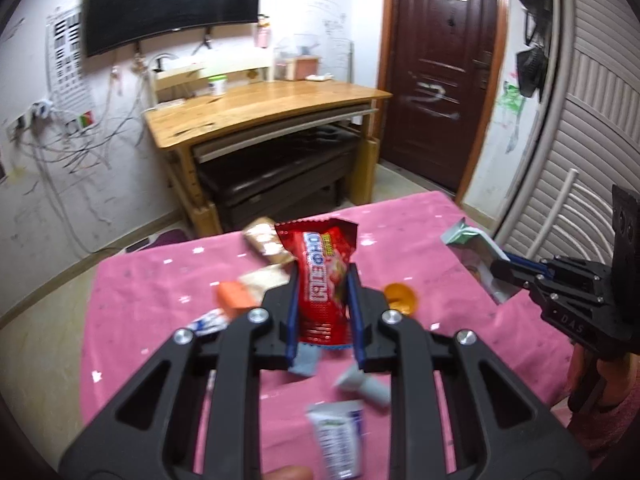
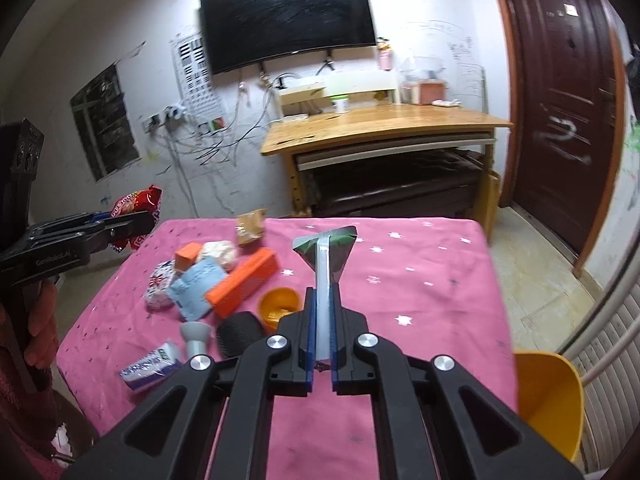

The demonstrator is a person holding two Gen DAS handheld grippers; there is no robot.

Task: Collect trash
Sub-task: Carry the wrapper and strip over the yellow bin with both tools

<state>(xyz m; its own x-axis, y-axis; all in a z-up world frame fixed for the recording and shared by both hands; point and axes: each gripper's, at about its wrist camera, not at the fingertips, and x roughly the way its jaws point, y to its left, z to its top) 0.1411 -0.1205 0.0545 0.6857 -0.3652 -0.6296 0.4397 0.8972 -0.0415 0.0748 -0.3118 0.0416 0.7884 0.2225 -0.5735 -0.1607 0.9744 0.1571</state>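
My left gripper (image 1: pixel 324 280) is shut on a red snack wrapper (image 1: pixel 320 256), which stands upright between the blue pads above the pink table. From the right wrist view the same left gripper (image 2: pixel 132 220) holds the red wrapper (image 2: pixel 136 204) off the table's far left corner. My right gripper (image 2: pixel 323 294) is shut on a silver-green foil packet (image 2: pixel 340 240), seen edge-on with its white seam toward me. In the left wrist view the right gripper (image 1: pixel 500 270) holds that packet (image 1: pixel 472 248) above the table's right edge.
The pink starred tablecloth (image 2: pixel 420 280) carries an orange box (image 2: pixel 244 280), an orange bowl (image 2: pixel 280 304), a blue packet (image 2: pixel 198 284), a grey funnel piece (image 2: pixel 195 336), a black oval (image 2: pixel 238 332) and a white-blue pack (image 2: pixel 148 368). A yellow bin (image 2: pixel 548 400) stands at the near right corner.
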